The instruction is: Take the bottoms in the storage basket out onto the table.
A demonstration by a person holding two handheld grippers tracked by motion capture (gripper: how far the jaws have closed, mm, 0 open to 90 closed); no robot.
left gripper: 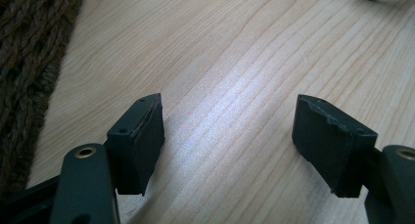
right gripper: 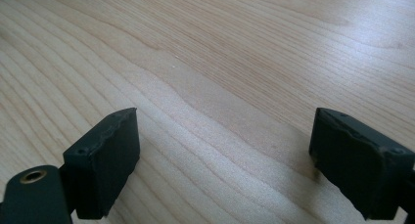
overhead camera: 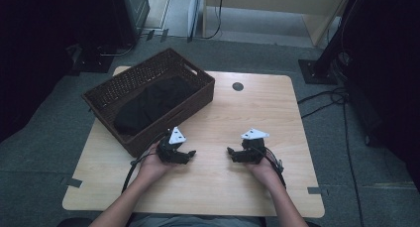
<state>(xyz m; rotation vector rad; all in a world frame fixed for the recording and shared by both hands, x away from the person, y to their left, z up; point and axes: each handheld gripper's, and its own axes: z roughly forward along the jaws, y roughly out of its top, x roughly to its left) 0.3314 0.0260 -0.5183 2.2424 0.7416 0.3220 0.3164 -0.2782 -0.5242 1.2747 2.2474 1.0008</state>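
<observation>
Forearms are coming in from the bottom of the high view, and I am holding a gripper in each hand low over the table (overhead camera: 213, 182), a pale wood top with rounded corners. My left gripper (overhead camera: 190, 153) and right gripper (overhead camera: 231, 151) are pointing at each other across a bare gap, both empty, each carrying a grey three-cornered plate. Behind the left one a dark woven basket (overhead camera: 198, 95) is sitting at an angle, with a black cloth (overhead camera: 153, 103) lying crumpled inside it. A small dark round hole (overhead camera: 237, 86) is showing near the far edge.

Looking along the left gripper (left gripper: 227, 136), I am seeing its blocky black jaws standing wide apart, pinching nothing, with fine straight wood grain running between them. The basket's rope-like weave (left gripper: 24, 62) is lying close at the left.

Looking along the right gripper (right gripper: 222, 150), I am seeing the jaws spread just as wide, empty, hovering over wavy pale grain.
</observation>
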